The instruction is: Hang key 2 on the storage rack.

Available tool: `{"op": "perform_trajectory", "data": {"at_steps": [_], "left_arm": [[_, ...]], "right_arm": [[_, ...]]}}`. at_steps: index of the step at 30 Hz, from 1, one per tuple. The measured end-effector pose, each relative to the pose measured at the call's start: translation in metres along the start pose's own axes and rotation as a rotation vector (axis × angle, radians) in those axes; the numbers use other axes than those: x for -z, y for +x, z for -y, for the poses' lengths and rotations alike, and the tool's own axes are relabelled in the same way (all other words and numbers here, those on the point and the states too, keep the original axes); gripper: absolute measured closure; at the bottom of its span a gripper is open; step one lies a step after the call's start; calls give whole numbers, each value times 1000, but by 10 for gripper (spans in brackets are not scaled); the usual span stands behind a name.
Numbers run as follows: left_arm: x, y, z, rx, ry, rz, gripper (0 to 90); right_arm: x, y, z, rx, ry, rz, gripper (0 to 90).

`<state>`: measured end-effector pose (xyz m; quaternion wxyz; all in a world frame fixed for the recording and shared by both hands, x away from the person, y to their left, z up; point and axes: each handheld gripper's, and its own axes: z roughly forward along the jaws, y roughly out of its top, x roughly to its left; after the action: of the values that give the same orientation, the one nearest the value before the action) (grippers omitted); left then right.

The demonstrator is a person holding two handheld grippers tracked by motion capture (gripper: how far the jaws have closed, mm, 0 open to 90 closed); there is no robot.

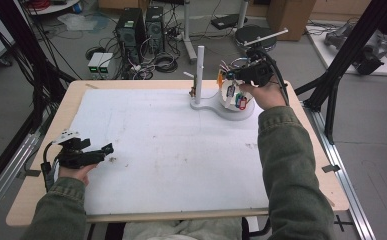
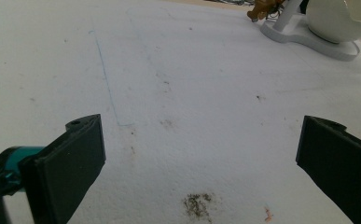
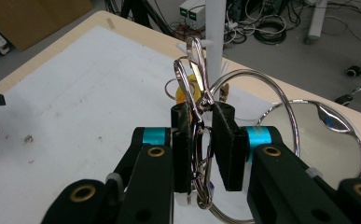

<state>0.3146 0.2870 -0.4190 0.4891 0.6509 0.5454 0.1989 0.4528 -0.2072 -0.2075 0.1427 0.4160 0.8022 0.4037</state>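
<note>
Right hand-held gripper (image 3: pixel 201 140) clamped on metal key rings (image 3: pixel 194 84) near white stand (image 1: pixel 201 65). Left hand-held gripper (image 2: pixel 201 154) jaws wide apart, nothing between them, over worktop (image 2: pixel 169 70).

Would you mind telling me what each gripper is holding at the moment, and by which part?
The right gripper pinches a bunch of metal key rings by their wire loops. The left gripper holds nothing.
</note>
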Motion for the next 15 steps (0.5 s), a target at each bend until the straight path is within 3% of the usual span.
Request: {"op": "perform_trajectory", "data": {"at_steps": [15], "left_arm": [[-1,2,-1,18,1,12,17]], "right_arm": [[-28,12,-23,17,29,-8,782]]}}
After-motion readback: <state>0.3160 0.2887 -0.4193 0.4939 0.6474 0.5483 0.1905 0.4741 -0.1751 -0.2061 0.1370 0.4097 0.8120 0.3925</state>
